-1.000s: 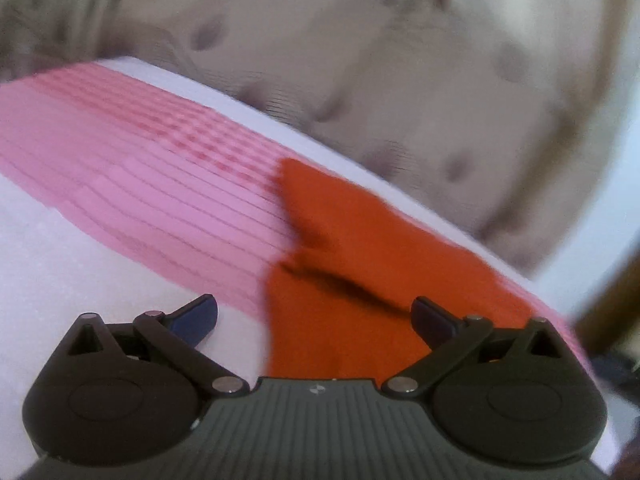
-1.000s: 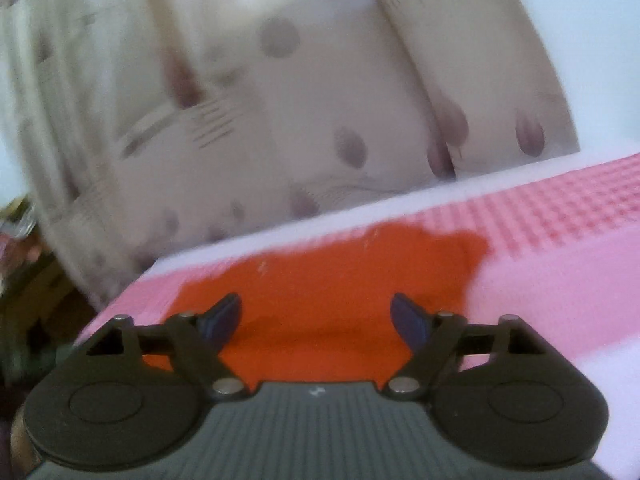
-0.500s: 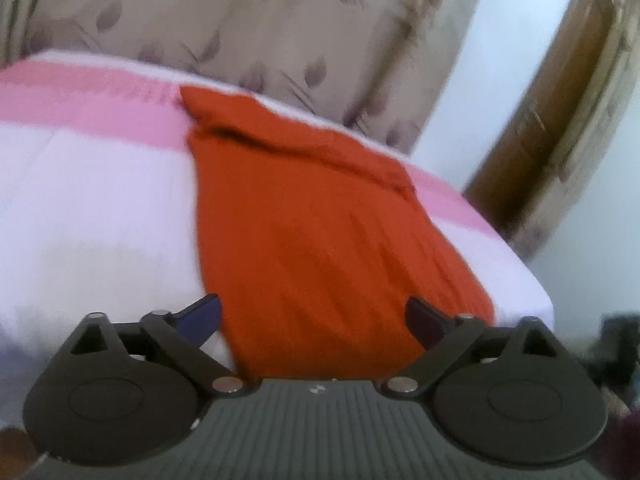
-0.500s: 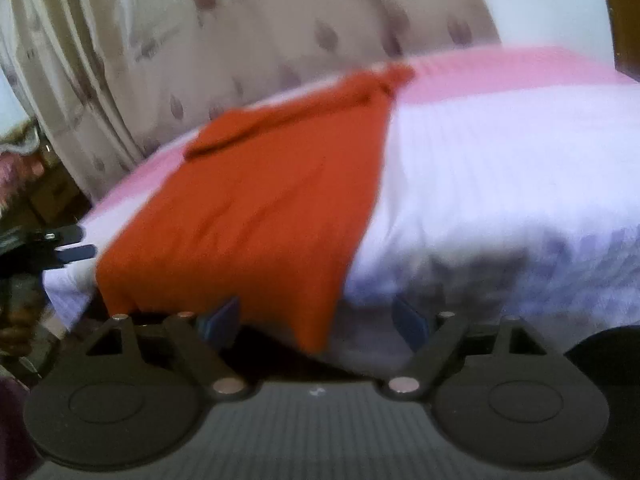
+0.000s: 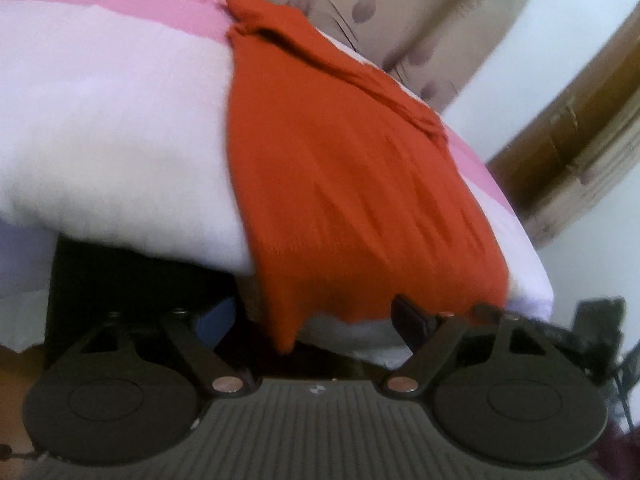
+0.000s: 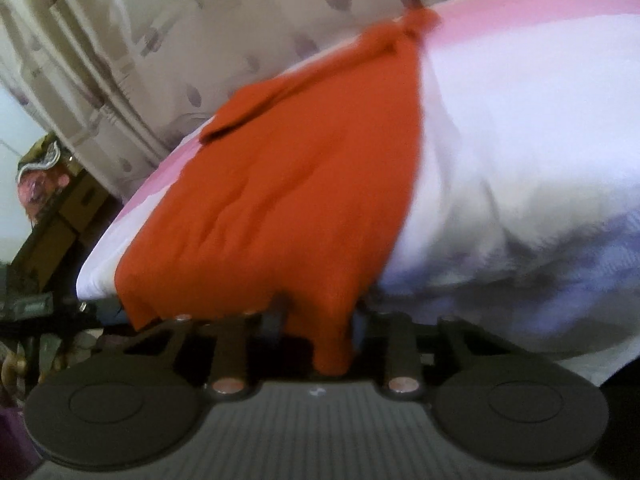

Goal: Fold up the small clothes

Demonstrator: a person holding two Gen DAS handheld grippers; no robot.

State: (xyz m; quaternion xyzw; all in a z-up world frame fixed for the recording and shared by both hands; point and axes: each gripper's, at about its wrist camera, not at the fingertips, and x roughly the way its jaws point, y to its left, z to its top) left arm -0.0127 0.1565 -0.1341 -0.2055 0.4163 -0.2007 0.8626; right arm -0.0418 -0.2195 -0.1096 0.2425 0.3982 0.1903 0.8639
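Note:
An orange garment [image 5: 344, 168] lies spread on the bed and its near hem hangs over the mattress edge. It also shows in the right wrist view [image 6: 288, 200]. My left gripper [image 5: 316, 316] is open at the hanging hem, with the hem's left corner between its fingers and not pinched. My right gripper [image 6: 324, 320] has its fingers drawn in around the hem's right corner, which hangs down between them; whether they pinch the cloth is hidden by the cloth.
The bed has a white and pink cover [image 5: 104, 112]. A patterned beige curtain [image 6: 168, 52] hangs behind it. A wooden door [image 5: 580, 112] stands to the right. Cluttered furniture [image 6: 52, 208] is at the left. A dark gap lies under the mattress edge.
Both grippers have dropped down and back from over the bed to the mattress's near edge. The right gripper's fingers have closed in around the hem corner.

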